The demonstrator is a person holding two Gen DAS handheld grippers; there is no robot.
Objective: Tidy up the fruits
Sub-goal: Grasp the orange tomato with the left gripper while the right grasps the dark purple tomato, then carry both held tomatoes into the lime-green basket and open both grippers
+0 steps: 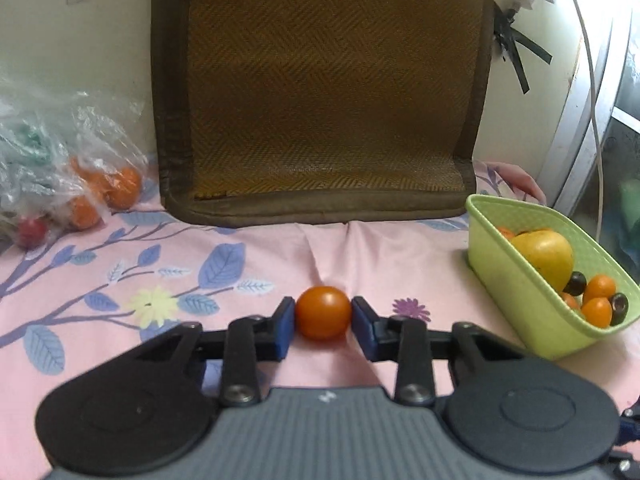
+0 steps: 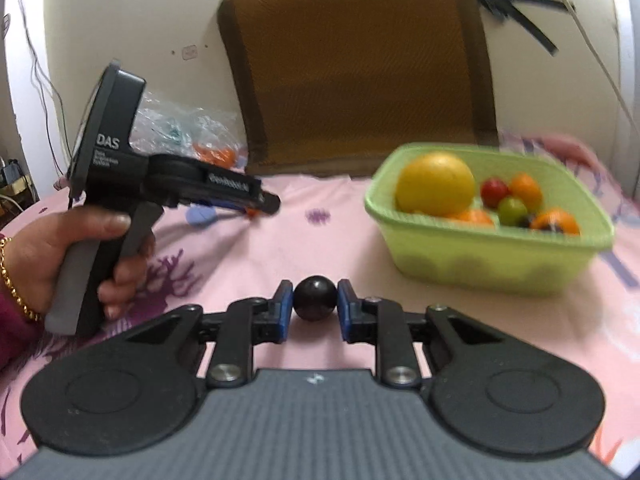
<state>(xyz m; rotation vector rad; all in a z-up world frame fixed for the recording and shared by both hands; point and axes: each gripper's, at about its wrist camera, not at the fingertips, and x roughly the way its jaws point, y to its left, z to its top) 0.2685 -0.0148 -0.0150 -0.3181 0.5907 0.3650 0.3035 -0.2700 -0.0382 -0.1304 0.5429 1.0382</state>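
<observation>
An orange fruit (image 1: 323, 313) is clamped between the pads of the left gripper (image 1: 323, 322) above the pink sheet (image 1: 280, 252). A dark fruit (image 2: 315, 298) is clamped in the right gripper (image 2: 315, 310). The green basket (image 2: 472, 256) of fruits is seen on the right.

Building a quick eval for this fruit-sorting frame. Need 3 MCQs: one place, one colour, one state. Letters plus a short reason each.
1. Where does the green basket stand relative to the brown woven cushion?
A. On top of it
B. In front of it, off to the right
C. Behind it

2. What colour is the fruit between the right gripper's pads?
A. Yellow
B. Red
C. Dark, near black

3. What is the left gripper doing?
A. Closed on a small orange fruit
B. Open and empty
C. Holding the plastic bag

Answers:
1 B, the basket sits on the pink sheet right of the cushion's lower corner.
2 C, a dark round fruit sits there.
3 A, both blue pads press the orange fruit.
</observation>
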